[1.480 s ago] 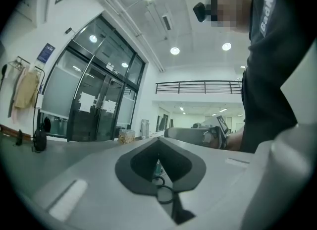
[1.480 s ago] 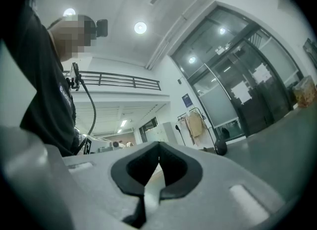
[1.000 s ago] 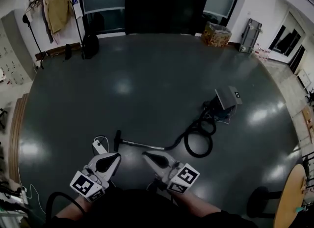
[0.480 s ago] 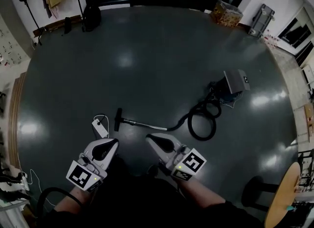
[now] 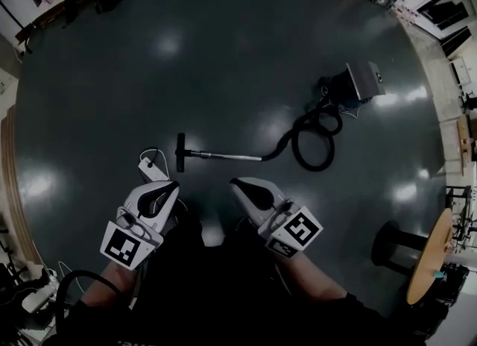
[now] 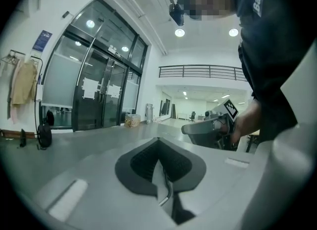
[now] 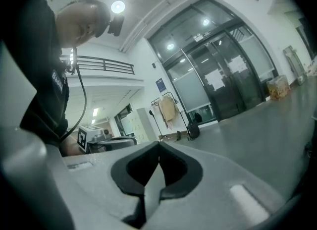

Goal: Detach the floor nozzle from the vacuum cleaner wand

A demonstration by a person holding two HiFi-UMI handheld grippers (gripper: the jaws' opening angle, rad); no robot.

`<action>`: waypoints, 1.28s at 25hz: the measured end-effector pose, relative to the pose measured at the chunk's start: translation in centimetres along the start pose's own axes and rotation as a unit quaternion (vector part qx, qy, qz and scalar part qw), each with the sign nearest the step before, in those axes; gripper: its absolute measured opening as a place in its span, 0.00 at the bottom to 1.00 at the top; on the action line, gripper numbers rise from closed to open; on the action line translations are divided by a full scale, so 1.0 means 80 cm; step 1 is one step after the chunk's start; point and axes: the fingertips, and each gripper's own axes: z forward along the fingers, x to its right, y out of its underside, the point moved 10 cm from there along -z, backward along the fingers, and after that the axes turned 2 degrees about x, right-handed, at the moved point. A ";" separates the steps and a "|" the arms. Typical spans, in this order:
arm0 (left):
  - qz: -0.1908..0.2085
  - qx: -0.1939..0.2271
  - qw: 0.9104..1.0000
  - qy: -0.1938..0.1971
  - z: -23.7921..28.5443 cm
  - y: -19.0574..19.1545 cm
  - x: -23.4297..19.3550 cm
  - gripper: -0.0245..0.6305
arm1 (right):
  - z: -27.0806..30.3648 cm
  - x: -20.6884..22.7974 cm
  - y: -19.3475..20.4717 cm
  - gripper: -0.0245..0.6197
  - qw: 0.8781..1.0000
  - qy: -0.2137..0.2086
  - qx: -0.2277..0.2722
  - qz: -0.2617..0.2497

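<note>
Lying flat on the dark floor (image 5: 223,54), the nozzle (image 5: 179,152) sits at the left end of the wand (image 5: 223,156), and its bar crosses the wand's line. The wand runs from left to right in the head view, so its long axis lies across the person's front and does not point away. At its right end it passes into the hose (image 5: 313,143), which makes a loop and goes to the vacuum body (image 5: 359,82), farther off to the right.

Both claws are on the near side of the wand and apart from it. The left claw (image 5: 171,185) is the nearer one to the nozzle, which is just ahead of its tip and a little to the right. The right claw (image 5: 234,183) points toward the middle of the wand. Each claw has its jaws pressed together with nothing between them, as both gripper views show.

A white box (image 5: 151,167) with a cable lies just beside the left claw's tip, close to the nozzle. I judge that the left claw suits the nozzle and the right claw the wand, and both must open first.
</note>
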 end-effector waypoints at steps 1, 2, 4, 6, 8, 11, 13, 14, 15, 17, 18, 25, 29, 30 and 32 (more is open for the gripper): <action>-0.001 -0.004 1.000 0.003 0.003 0.011 -0.011 0.04 | 0.006 0.005 0.009 0.04 1.000 0.007 -0.004 0.001; -0.005 -0.013 1.000 0.003 0.007 0.023 -0.020 0.04 | 0.011 0.012 0.019 0.04 1.000 0.014 -0.008 0.002; -0.010 -0.030 0.999 -0.002 0.018 0.045 -0.036 0.04 | 0.021 0.029 0.038 0.06 1.000 0.023 -0.008 0.011; -0.007 -0.045 0.999 -0.008 0.033 0.069 -0.051 0.04 | 0.032 0.050 0.059 0.07 0.999 0.026 -0.014 0.025; -0.005 -0.050 0.999 -0.014 0.053 0.097 -0.063 0.04 | 0.043 0.078 0.086 0.08 0.999 0.026 -0.029 0.032; -0.011 -0.052 0.998 -0.023 0.080 0.152 -0.077 0.06 | 0.064 0.122 0.134 0.10 0.998 0.020 -0.046 0.034; -0.011 -0.061 0.998 -0.030 0.095 0.195 -0.093 0.08 | 0.085 0.150 0.167 0.11 0.998 0.015 -0.057 0.034; -0.013 -0.062 0.997 -0.036 0.103 0.217 -0.103 0.09 | 0.097 0.163 0.184 0.12 0.997 0.012 -0.062 0.035; -0.016 -0.059 0.997 -0.043 0.110 0.238 -0.113 0.10 | 0.107 0.177 0.201 0.12 0.997 0.012 -0.067 0.034; -0.015 -0.050 0.997 -0.053 0.126 0.277 -0.130 0.11 | 0.121 0.206 0.241 0.13 0.996 0.018 -0.077 0.031; -0.012 -0.049 0.997 -0.057 0.133 0.296 -0.138 0.11 | 0.127 0.220 0.260 0.14 0.996 0.021 -0.082 0.031; 0.028 -0.049 0.996 -0.069 0.169 0.418 -0.167 0.13 | 0.154 0.276 0.384 0.16 0.995 0.014 -0.096 0.015; 0.032 -0.061 0.996 -0.058 0.186 0.491 -0.180 0.14 | 0.172 0.315 0.450 0.16 0.995 0.017 -0.097 0.011; 0.032 -0.068 0.996 -0.052 0.190 0.505 -0.184 0.15 | 0.177 0.325 0.461 0.16 0.995 0.017 -0.096 0.009; 0.035 -0.081 0.995 -0.039 0.196 0.526 -0.193 0.15 | 0.188 0.343 0.479 0.17 0.995 0.008 -0.097 0.001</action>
